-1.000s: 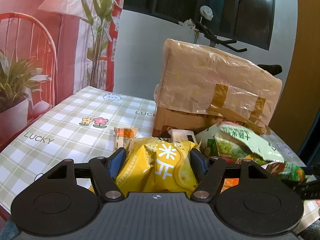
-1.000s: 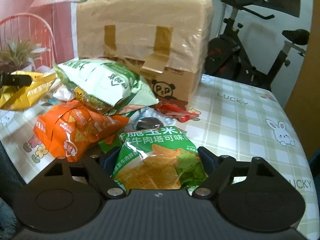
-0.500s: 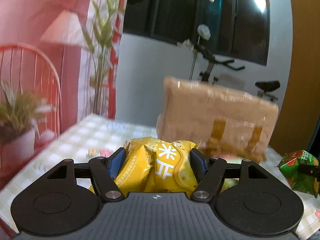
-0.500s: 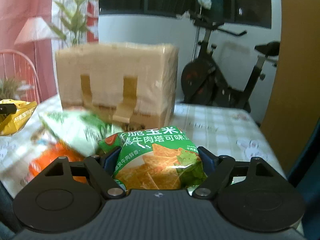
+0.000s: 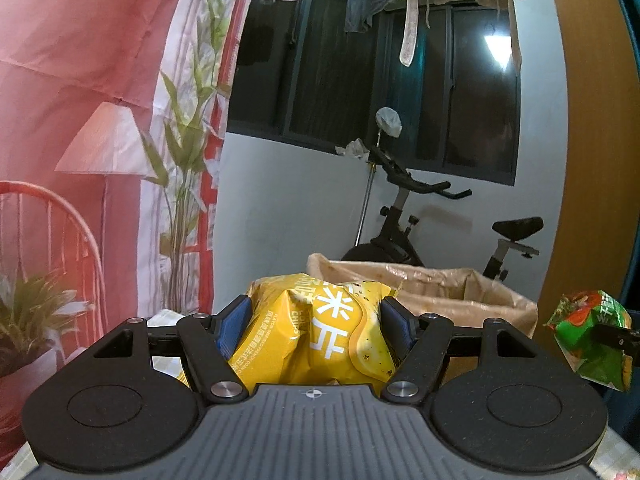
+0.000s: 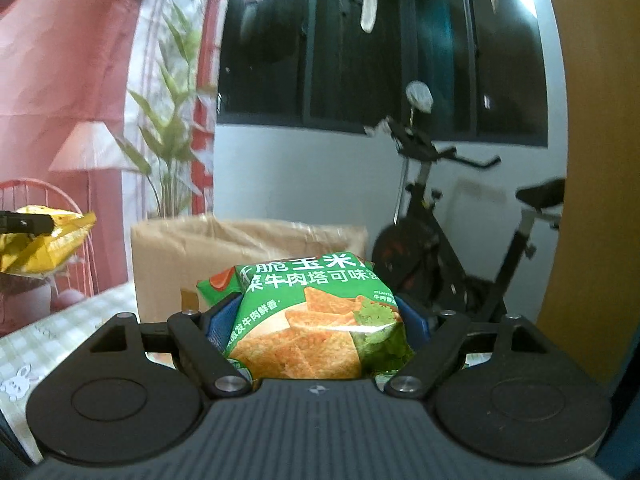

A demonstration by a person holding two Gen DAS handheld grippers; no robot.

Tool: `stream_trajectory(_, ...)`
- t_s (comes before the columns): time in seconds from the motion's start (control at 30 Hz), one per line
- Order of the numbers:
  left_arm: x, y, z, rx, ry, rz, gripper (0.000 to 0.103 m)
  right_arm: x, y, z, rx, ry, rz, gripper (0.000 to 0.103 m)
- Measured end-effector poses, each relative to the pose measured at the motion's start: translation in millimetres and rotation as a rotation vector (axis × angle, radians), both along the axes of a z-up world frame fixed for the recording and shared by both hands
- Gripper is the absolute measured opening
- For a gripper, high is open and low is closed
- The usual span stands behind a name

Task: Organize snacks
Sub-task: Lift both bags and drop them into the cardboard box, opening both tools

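My left gripper (image 5: 316, 324) is shut on a yellow chip bag (image 5: 320, 332), its blue pads pressing both sides of the bag. My right gripper (image 6: 320, 320) is shut on a green corn-chip bag (image 6: 312, 320) in the same way. Both bags are held up at about the height of the rim of the open cardboard box (image 5: 452, 292), which stands ahead. In the left wrist view the green bag (image 5: 588, 336) shows at the far right. In the right wrist view the yellow bag (image 6: 44, 244) shows at the far left, beside the box (image 6: 200, 256).
The checked tablecloth (image 6: 52, 336) shows low on the left. An exercise bike (image 5: 408, 220) stands behind the box against the wall. A pink wall hanging (image 5: 100, 120) fills the left side. Laundry (image 5: 408, 8) hangs overhead before a dark window.
Both grippers have risen with their bags and tilted up toward level. The snack pile on the table has dropped out of view and the box's open top now shows.
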State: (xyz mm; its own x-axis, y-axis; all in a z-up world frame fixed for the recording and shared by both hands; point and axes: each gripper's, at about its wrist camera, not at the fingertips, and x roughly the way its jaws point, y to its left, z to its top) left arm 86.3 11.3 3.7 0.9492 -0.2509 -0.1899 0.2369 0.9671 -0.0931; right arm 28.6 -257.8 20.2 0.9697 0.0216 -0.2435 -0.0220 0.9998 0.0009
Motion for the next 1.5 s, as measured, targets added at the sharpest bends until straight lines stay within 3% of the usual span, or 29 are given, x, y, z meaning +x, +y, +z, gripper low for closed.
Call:
stream_trajectory(0.2,24,-11,14,0.007,-0.017,-0.032,0.073,22,4,17,0.0,-0.062,0.033,0.082)
stream_trajectory(0.53,87,-43,36,0.036,-0.03,-0.108,0.073,97,4,40,-0.014,-0.081,0.099,0.082)
stream_trajectory(0.87,162,-76,29,0.019,0.067,-0.165,0.075,187,-2,31,0.041,0.028,0.162,0.082)
stream_trajectory(1.03,187,-82,16,0.025,0.138,-0.175,0.087,216,-4,19,0.073,0.118,0.149,0.085)
stream_trajectory(1.17,188,-81,14,0.045,0.156,-0.159,0.088,223,-10,15,0.125,0.162,0.143,0.096)
stream_trajectory(1.5,147,-48,34,0.015,0.152,-0.147,0.088,186,-5,39,0.129,0.121,0.151,0.096)
